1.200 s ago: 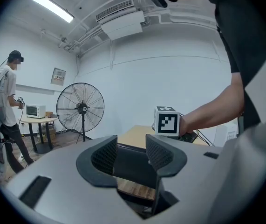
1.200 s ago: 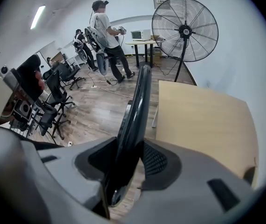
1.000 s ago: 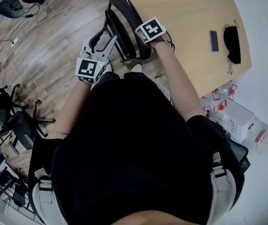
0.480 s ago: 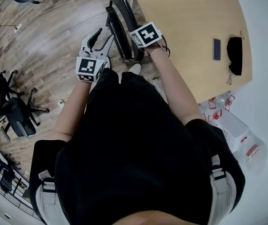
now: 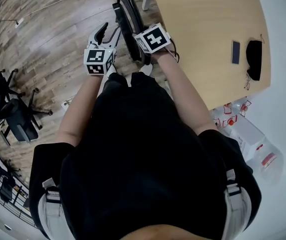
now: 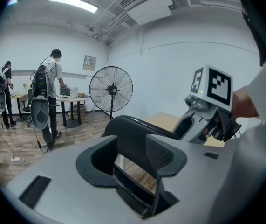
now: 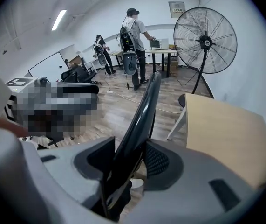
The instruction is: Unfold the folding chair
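I am working both grippers on the folding chair [image 5: 128, 20], which is standing on the wooden floor [image 5: 47, 29] just beside the left edge of the table [image 5: 203, 29], near its far corner. My left gripper [image 6: 132, 160] is clamping a dark flat panel of the chair: the panel is filling the gap between the jaws and lying against both pads. My right gripper [image 7: 129, 161] is gripping the chair's curved black frame, which is running slantwise between the jaws and touching the pad on each side. Those jaws have just been opening a little, with the frame between them. In the head view the grippers are sitting close together, the left on the chair's floor side, the right on its table side. A phone [image 5: 236, 52] is lying near the table's right edge, beside a small black object [image 5: 254, 59]. A standing fan [image 7: 206, 41] is standing across the room.
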`<state>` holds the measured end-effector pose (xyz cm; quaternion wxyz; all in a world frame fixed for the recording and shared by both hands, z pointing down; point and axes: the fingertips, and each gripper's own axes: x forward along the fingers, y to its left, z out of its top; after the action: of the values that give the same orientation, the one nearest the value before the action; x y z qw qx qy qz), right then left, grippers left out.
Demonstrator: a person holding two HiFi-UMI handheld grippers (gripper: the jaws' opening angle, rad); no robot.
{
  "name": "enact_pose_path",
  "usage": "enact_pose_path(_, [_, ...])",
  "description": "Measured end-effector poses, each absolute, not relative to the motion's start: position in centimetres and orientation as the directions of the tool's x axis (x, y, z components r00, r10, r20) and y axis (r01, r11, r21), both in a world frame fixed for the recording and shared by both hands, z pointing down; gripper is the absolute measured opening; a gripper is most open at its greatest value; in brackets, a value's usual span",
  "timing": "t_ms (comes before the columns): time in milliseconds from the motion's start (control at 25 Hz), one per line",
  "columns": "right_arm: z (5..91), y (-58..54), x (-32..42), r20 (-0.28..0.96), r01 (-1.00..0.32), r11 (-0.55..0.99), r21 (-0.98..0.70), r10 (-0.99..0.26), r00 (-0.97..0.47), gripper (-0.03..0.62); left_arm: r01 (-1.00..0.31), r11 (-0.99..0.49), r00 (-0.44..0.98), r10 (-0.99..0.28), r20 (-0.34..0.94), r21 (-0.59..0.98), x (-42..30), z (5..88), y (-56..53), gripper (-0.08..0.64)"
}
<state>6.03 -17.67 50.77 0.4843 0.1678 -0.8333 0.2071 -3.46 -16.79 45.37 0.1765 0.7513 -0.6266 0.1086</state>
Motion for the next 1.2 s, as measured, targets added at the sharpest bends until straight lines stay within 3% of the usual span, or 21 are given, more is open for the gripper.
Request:
enact_pose_path(440, [50.6,-16.0,3.1,0.913,-0.534,0.837,-0.121,-0.117,-0.391,0.173,-0.972,-0.122,0.206,-0.853,0.479,0.202,-7.9,51.0,-18.8,0.192])
enact_pose_path(640, [50.1,-16.5,2.0,0.908,-0.545,0.836,-0.063,-0.179,-0.379,0.166,-0.968,-0.058,0.189,-0.808,0.559,0.244,-9.4,55.2,-20.1,0.212])
enact_pose_path(920, [50.3,-15.7,1.6,0.921,-0.570,0.819,-0.063,-0.172,-0.349,0.161,-0.959,0.066,0.154,-0.695,0.702,0.276,-10.0,61.6,-21.2,0.236])
enact_pose_path(1200, [50.6,-15.6,1.4,0.922,-0.579,0.814,-0.058,-0.178,-0.344,0.160,-0.935,0.173,0.137,-0.631,0.764,0.310,-10.1,66.0,-22.5,0.252])
